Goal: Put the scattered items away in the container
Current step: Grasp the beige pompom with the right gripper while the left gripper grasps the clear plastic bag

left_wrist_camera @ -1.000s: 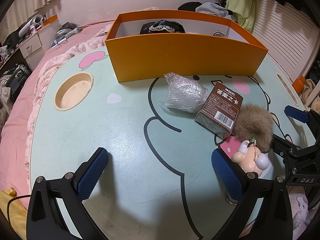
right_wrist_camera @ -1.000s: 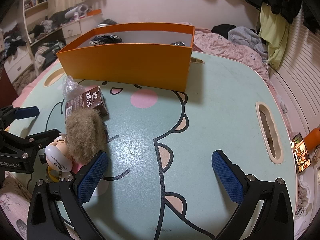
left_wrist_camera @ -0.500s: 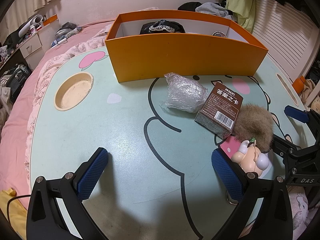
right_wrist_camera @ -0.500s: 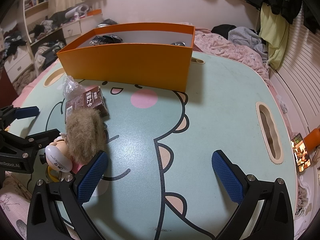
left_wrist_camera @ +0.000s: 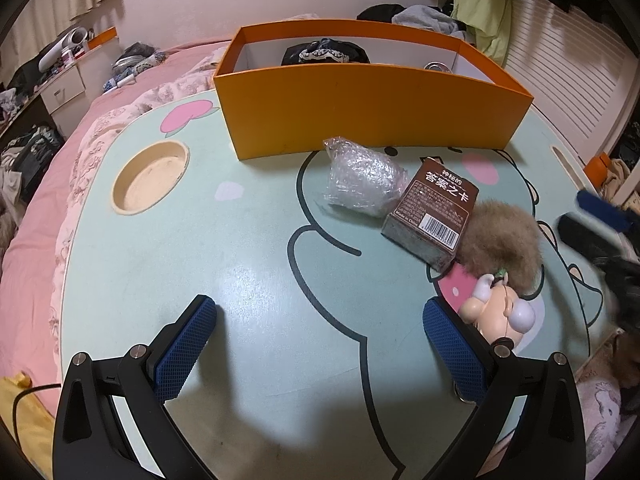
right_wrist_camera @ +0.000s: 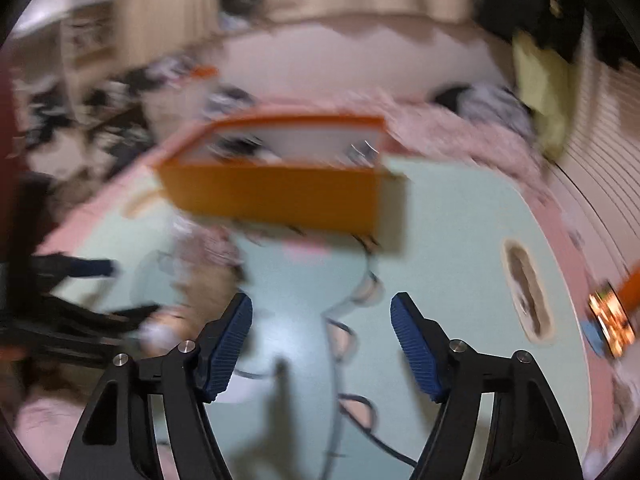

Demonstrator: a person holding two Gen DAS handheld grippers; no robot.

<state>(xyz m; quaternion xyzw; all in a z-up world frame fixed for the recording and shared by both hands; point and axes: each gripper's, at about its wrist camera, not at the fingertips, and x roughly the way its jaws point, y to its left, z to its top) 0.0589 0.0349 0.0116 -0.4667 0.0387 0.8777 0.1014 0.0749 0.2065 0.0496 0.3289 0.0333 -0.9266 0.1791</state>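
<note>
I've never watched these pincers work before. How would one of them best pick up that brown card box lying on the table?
Probably from above, pinching the brown card box across its two long side faces. It lies flat, barcode end toward the left gripper, so those sides are parallel and narrow enough for the pads. The plastic-wrapped bundle and furry toy crowd it, so a slanted approach looks riskier.

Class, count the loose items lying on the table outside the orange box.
3: plastic-wrapped bundle by the orange box; brown card box right of it; furry doll nearest the camera. Others may hide off-frame.
</note>
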